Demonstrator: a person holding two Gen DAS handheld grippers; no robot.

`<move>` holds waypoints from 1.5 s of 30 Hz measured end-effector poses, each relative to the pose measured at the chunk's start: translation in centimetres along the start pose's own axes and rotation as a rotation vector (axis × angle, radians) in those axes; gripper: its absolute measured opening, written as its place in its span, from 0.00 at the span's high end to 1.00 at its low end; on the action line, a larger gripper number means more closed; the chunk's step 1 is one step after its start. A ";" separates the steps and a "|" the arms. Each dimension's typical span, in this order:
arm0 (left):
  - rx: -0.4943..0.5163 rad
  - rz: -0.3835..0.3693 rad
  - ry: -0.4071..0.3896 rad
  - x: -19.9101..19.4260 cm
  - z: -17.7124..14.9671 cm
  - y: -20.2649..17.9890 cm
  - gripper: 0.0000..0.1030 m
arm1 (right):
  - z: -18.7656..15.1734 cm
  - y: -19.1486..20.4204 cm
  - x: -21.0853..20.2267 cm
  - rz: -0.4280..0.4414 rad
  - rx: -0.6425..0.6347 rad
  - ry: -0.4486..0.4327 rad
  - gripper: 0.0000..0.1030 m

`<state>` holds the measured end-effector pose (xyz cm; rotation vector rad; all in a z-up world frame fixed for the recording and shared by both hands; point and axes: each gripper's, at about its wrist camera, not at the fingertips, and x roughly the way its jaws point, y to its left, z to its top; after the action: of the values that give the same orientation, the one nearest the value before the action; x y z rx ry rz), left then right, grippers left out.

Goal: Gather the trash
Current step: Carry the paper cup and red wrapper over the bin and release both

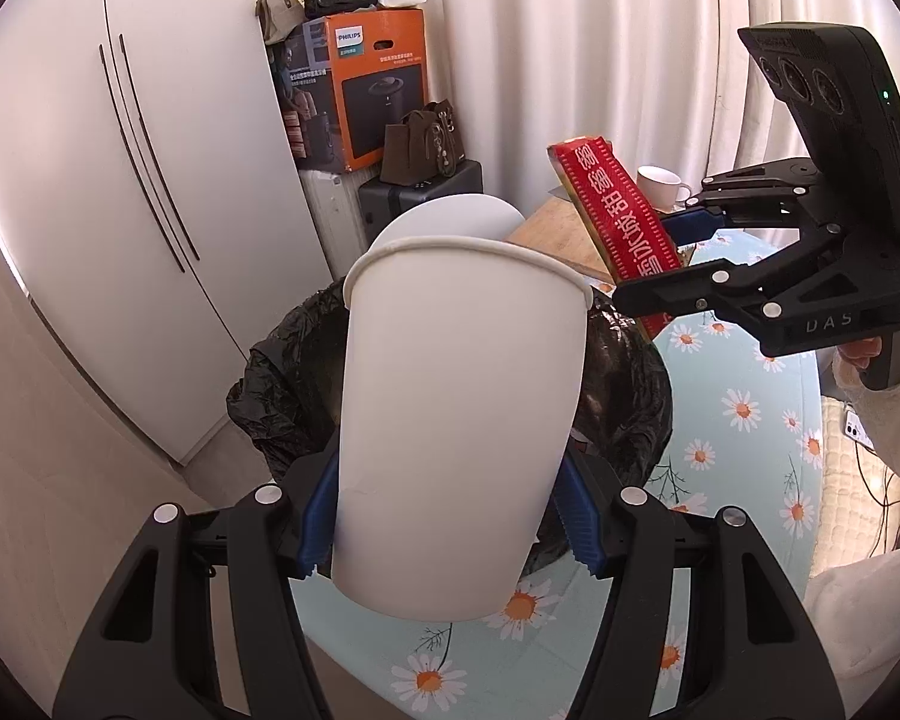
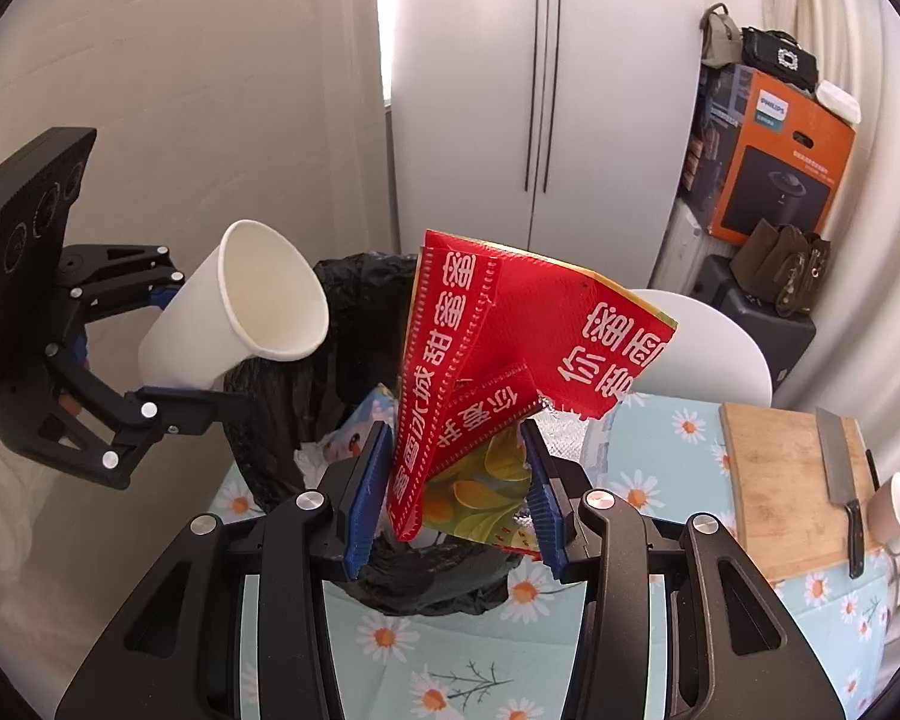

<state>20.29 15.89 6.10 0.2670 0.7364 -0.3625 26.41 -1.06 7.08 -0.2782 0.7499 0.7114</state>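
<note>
Left tongs clamped on empty white paper cup; right tongs gripping red wrapper; black-lined bin at table edge, holding scraps.

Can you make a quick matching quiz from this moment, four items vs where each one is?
Items:
1. paper cup
2. red wrapper
3. cleaver
4. white mug

Places:
A. lying on the cutting board
B. between the fingers of the right gripper
C. on the table beside the board's edge
D. held by the left gripper over the black bin bag

Pairs: 1-D, 2-B, 3-A, 4-C
</note>
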 end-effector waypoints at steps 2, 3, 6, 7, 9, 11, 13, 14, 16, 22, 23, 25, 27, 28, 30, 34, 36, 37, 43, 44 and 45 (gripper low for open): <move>-0.008 -0.003 0.004 0.5 0.3 0.8 0.40 | 0.2 0.0 0.8 0.015 -0.009 0.007 0.61; -0.009 -0.004 0.004 0.7 0.4 1.1 0.40 | 0.3 0.0 1.2 0.019 -0.013 0.012 0.61; -0.006 -0.014 0.015 1.4 0.8 1.9 0.40 | 0.5 -0.1 2.0 0.039 -0.015 0.017 0.61; -0.003 -0.018 0.020 1.8 0.9 2.1 0.40 | 0.5 -0.2 2.2 0.043 -0.015 0.018 0.61; 0.002 -0.027 0.032 2.5 1.2 2.5 0.40 | 0.7 -0.3 2.7 0.053 -0.009 0.019 0.61; 0.004 -0.040 0.043 3.4 1.5 3.0 0.40 | 0.8 -0.4 3.1 0.072 -0.005 0.019 0.61; -0.002 -0.060 0.064 4.3 1.6 3.4 0.40 | 1.0 -0.3 3.6 0.085 -0.008 0.018 0.61; -0.002 -0.061 0.078 4.8 1.7 3.5 0.40 | 1.2 -0.4 3.8 0.097 -0.005 0.018 0.61; 0.001 -0.038 0.104 5.8 1.9 3.7 0.40 | 1.4 -0.6 4.4 0.112 -0.001 0.019 0.61; -0.023 -0.054 0.142 7.6 1.6 3.9 0.40 | 1.8 -1.1 6.5 0.186 0.033 0.016 0.61; -0.019 -0.042 0.153 7.8 1.3 3.9 0.40 | 1.8 -1.1 6.9 0.187 0.034 0.019 0.60; -0.015 -0.035 0.173 8.2 0.8 3.9 0.38 | 1.7 -1.2 7.6 0.190 0.036 0.022 0.58; -0.010 -0.034 0.158 8.0 0.3 3.8 0.22 | 1.6 -1.3 7.9 0.198 0.041 0.024 0.53; -0.014 -0.039 0.159 7.9 -0.1 3.9 0.19 | 1.4 -1.3 8.0 0.192 0.039 0.021 0.52; -0.007 -0.026 0.143 7.2 -0.7 3.8 0.18 | 1.2 -1.3 7.6 0.174 0.031 -0.001 0.39; -0.046 -0.021 0.113 5.9 -1.6 4.0 0.09 | 0.7 -1.7 6.7 0.185 0.067 -0.032 0.29; -0.049 -0.017 0.095 5.3 -1.9 3.8 0.06 | 0.4 -1.7 6.0 0.171 0.081 -0.041 0.26; -0.044 -0.011 0.083 4.9 -2.2 3.5 0.06 | 0.4 -1.7 5.8 0.156 0.082 -0.044 0.25; -0.029 0.025 0.054 3.3 -4.0 1.6 0.06 | -0.8 -0.9 3.0 0.095 0.085 -0.067 0.17; -0.038 0.043 0.034 2.9 -4.2 1.4 0.06 | -1.1 -0.6 2.4 0.089 0.085 -0.068 0.17; -0.051 0.046 0.019 2.5 -4.5 1.2 0.06 | -1.5 -0.3 1.9 0.080 0.085 -0.068 0.17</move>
<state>19.80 18.08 1.32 0.2390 0.7560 -0.2974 26.82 -1.10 4.72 -0.1467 0.7271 0.7595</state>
